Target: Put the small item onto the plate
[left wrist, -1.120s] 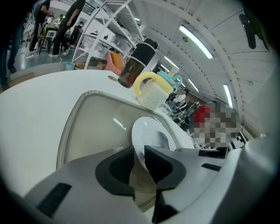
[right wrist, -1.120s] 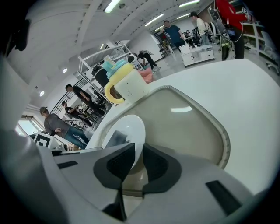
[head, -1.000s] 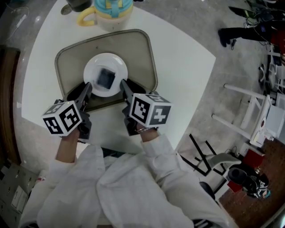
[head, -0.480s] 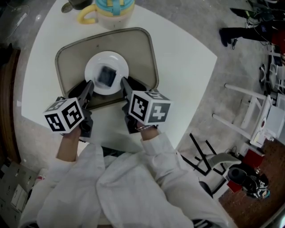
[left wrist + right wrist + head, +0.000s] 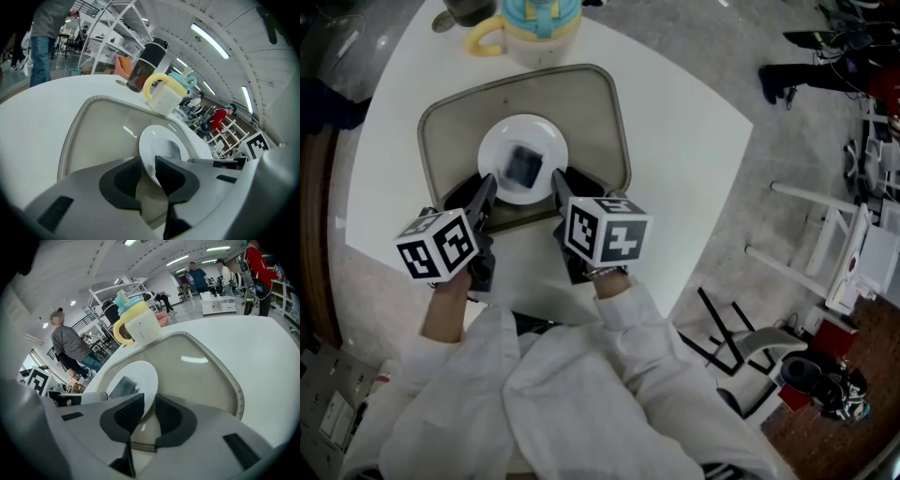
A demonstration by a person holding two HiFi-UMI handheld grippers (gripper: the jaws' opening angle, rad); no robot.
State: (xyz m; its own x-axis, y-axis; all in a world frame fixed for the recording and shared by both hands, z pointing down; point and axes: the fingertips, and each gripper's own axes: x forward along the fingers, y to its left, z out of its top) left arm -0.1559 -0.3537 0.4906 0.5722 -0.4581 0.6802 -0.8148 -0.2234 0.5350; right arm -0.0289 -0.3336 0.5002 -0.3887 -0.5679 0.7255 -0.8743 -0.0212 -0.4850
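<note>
Right claw point(image 5: 556, 177) rolled — item point(image 5: 523, 165) just beyond, on plate point(image 5: 501, 141).

White table point(image 5: 684, 131) under me, its far edge rounded, a corner showing off to the right. Flat on it, straight ahead, sits a beige tray point(image 5: 600, 112) with rounded corners and a raised rim. Past the tray, up by the table's far edge, there's a white mug point(image 5: 542, 33) with a yellow handle and a teal lid. Just left of it stands a dark tumbler point(image 5: 469, 9).
</note>
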